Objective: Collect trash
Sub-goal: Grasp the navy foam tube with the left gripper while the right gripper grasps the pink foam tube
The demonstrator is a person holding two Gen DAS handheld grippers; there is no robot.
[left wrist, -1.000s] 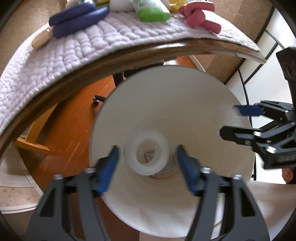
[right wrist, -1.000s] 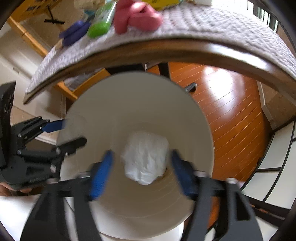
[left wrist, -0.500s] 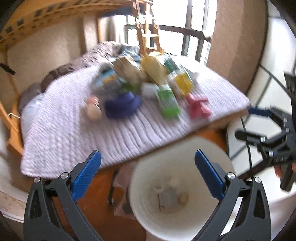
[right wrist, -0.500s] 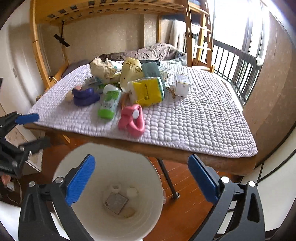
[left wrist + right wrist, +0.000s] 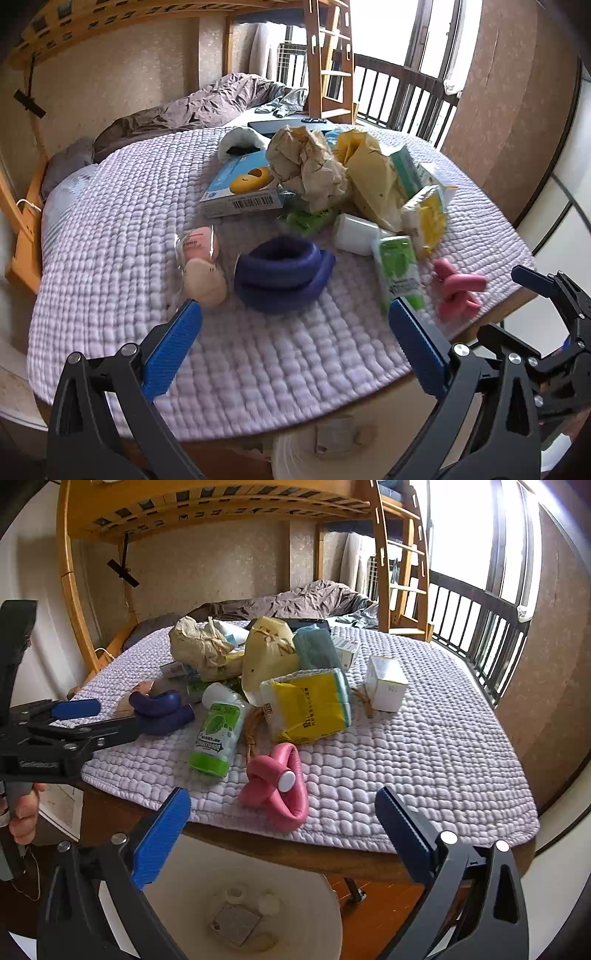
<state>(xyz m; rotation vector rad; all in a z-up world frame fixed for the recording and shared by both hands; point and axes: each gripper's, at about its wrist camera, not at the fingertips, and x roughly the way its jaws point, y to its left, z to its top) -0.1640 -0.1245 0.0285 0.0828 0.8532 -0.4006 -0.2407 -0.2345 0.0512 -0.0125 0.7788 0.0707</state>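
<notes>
We see a lilac quilted table cover (image 5: pixel 424 746) strewn with clutter; our left gripper (image 5: pixel 293 349) and right gripper (image 5: pixel 282 836) both hang wide open, empty, above the round white bin (image 5: pixel 325 915).

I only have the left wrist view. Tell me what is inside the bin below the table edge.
Observer: The white bin holds a flat grey square and a white ring.
Operator: Report where my right claw sits.
Observer: The right claw is open and empty over the bin's rim, with the pink loop straight ahead.
Operator: Describe the loop's near side.
Observer: It carries a round white cap facing the right camera.
</notes>
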